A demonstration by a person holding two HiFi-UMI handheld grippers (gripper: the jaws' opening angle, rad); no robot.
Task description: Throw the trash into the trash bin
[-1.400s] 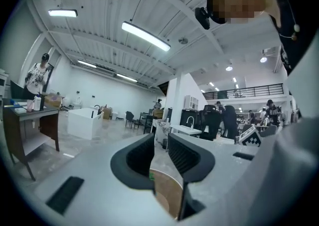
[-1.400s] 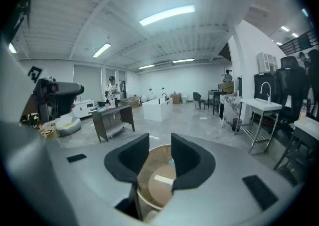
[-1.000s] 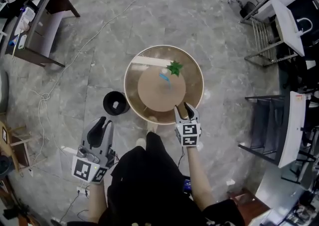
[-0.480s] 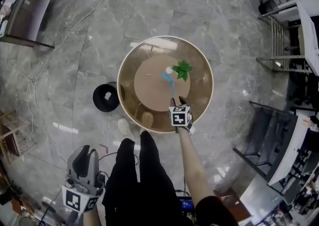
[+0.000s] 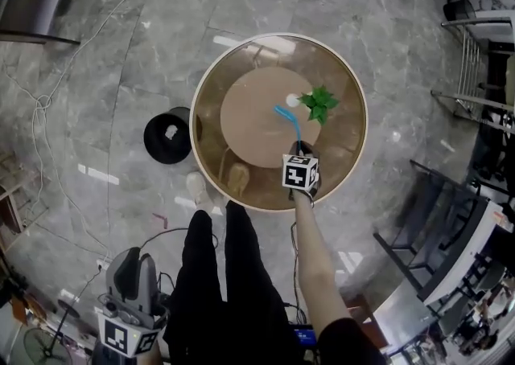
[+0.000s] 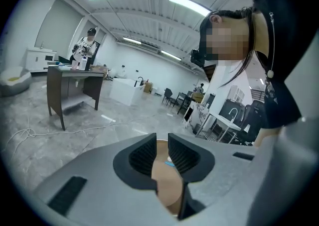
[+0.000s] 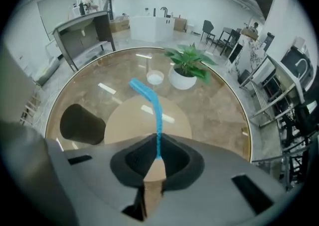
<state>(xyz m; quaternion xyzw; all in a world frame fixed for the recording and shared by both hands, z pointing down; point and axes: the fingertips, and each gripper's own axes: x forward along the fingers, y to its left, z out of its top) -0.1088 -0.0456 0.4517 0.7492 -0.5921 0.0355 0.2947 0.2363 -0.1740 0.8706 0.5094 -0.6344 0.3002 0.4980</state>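
Locate the blue strip [image 5: 288, 118] on the round glass bench [image 5: 344, 158], running from near the bench middle toward the near rim, far end just beside a small white dish [image 5: 292, 100] and a potted plant [image 5: 319, 101]. Note the right gripper [image 5: 300, 148] pointing steeply down over the near part of the bench, inside the rim, fingers closing on the near end of the strip, pads all but together with the strip tip pinched between. Find the trash bin [image 5: 167, 136], black and open-topped, on the floor [image 5: 121, 50] just beside the left rim of the bench. Note the left gripper [image 5: 137, 259] low at the near left, well apart from bench and bin, fingers parted by a narrow gap, nothing between. Observe the person's legs [image 5: 217, 275] at the near rim, between the two grippers. Observe open stone floor left of and beyond the bin, crossed by a thin cable [image 5: 40, 102].
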